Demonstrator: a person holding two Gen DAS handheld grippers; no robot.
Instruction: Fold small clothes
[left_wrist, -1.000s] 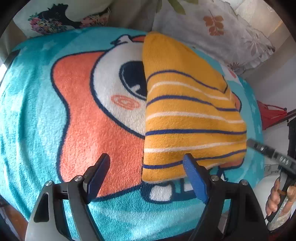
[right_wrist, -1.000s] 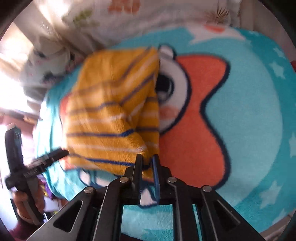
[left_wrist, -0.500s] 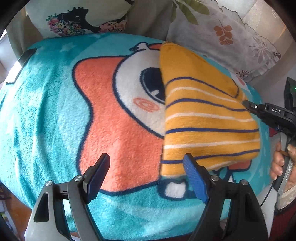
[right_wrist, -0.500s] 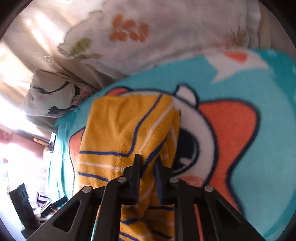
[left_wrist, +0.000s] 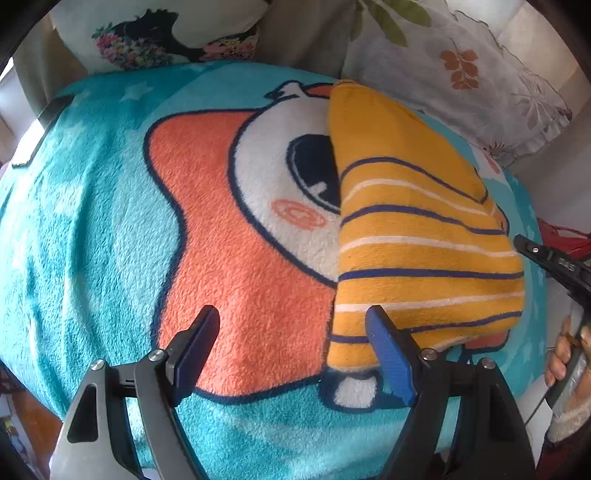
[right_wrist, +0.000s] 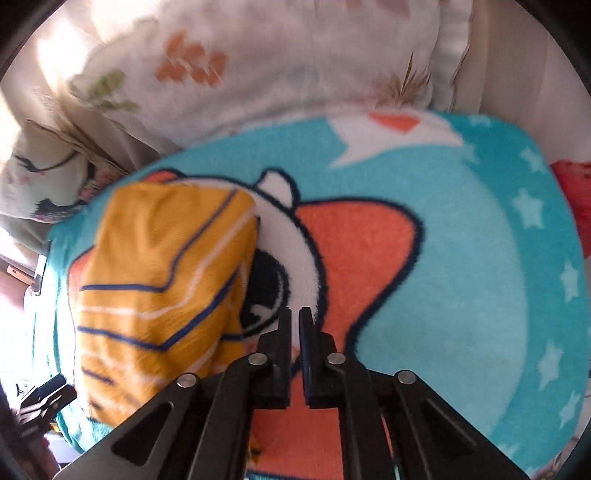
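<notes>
While the folded yellow striped garment (left_wrist: 417, 236) lies right of centre on the cartoon blanket (left_wrist: 110, 229), your left tongs (left_wrist: 291, 332) gape empty at its near edge; your right tongs (right_wrist: 294, 325), nearly closed, are opening on nothing. Snag that edge and the fold could drag open.

The garment (left_wrist: 413, 236) lies folded on the blanket (left_wrist: 92, 240), toward its right side in the left wrist view. Two pillows (left_wrist: 461, 70) stand behind the blanket's far edge. The left gripper (left_wrist: 291, 339) hangs over the blanket's near part, its right finger (left_wrist: 388, 350) above the garment's near corner.
</notes>
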